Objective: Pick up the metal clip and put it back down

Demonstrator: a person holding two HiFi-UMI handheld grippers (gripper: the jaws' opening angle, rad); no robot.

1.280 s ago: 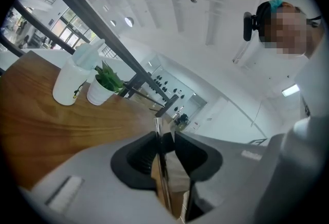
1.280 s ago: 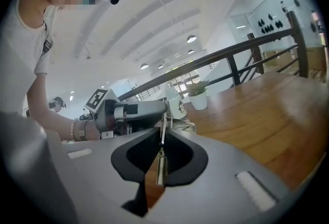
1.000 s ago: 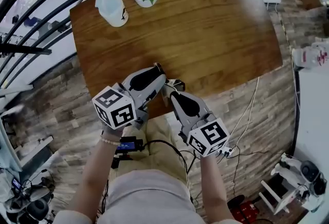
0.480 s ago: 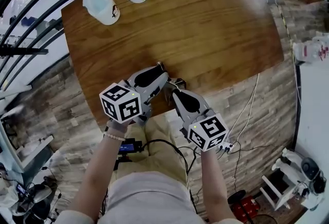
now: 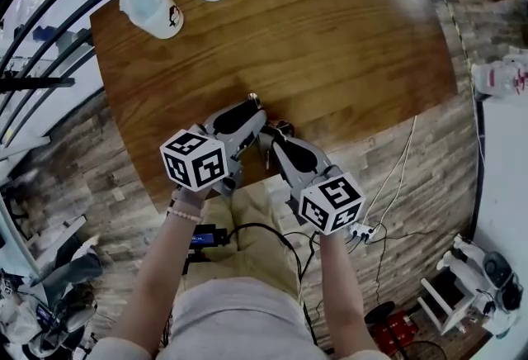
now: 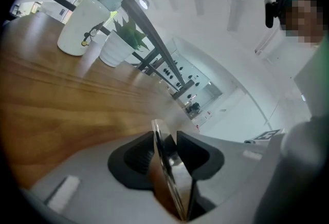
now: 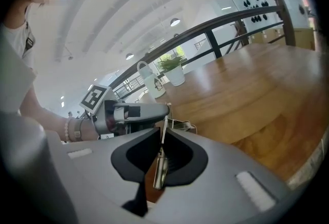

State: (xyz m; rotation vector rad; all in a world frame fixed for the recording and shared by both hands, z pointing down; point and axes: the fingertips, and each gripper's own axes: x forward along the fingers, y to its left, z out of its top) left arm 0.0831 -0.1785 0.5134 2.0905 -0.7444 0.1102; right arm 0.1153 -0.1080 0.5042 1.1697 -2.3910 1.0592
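In the head view, the left gripper [image 5: 252, 102] and the right gripper [image 5: 275, 138] are brought tip to tip at the centre of the frame, over the near edge of the wooden table [image 5: 346, 36]. The metal clip [image 5: 281, 129] is seen only as a small dark shape between them, and whether it touches the wood cannot be told. In the left gripper view, the jaws are seen clenched on a thin shiny plate of the clip [image 6: 172, 176] in the lower middle of the frame, with the tabletop stretching away to the upper left. In the right gripper view, the jaws are likewise pressed together on a narrow metal strip of the clip [image 7: 160, 169] at lower centre. The clip is judged to be grasped from both sides, so the putting-down step is taken to be in hand. For the next move, the clip needs to be lowered until it rests on the wood, and only then are both pairs of jaws to be opened and drawn back.
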